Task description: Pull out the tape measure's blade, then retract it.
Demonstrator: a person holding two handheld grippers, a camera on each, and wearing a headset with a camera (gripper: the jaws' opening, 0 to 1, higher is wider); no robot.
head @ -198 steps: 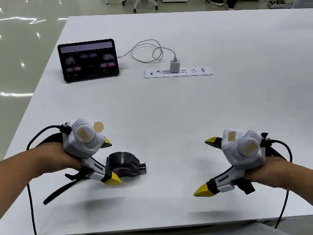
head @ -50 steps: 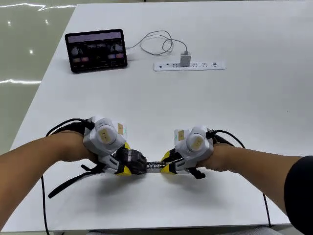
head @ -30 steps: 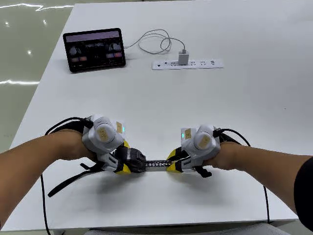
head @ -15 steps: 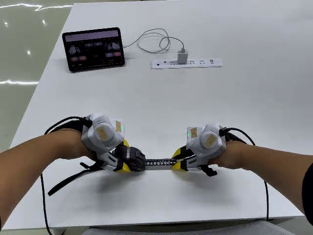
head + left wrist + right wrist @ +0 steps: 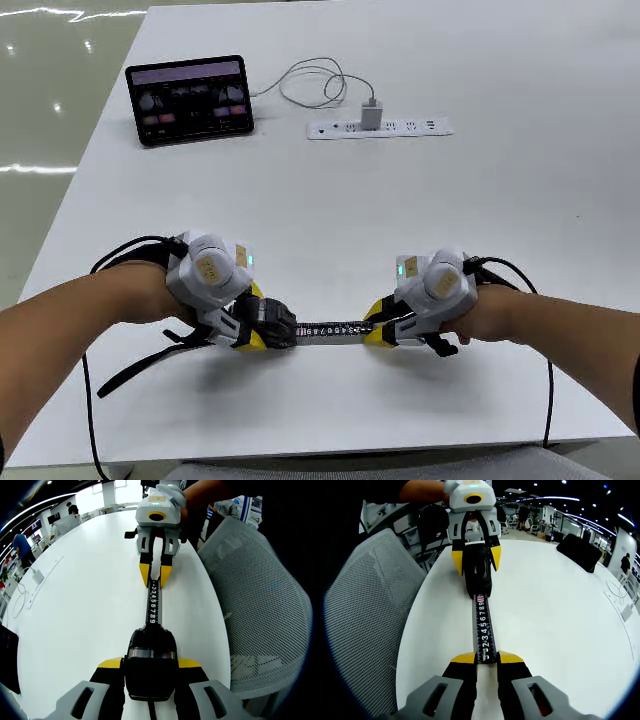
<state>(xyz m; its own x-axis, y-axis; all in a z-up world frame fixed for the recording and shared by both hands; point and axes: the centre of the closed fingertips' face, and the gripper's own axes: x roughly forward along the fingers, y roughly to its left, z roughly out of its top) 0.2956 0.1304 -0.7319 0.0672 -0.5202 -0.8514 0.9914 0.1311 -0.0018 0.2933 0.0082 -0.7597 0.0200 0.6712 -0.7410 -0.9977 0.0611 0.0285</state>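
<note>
A black tape measure rests on the white table near its front edge. My left gripper is shut on its case, one yellow-tipped finger on each side. A short length of numbered blade runs out to the right. My right gripper is shut on the blade's end. In the left gripper view the blade leads to the right gripper. In the right gripper view the blade leads back to the case and the left gripper.
A tablet stands at the back left of the table. A white power strip with a plugged charger and looped cable lies at the back centre. A mesh chair back stands just off the table's front edge.
My right gripper has moved to the right with the blade's end, and more blade shows between the two grippers. The left gripper and the case have stayed in place.
</note>
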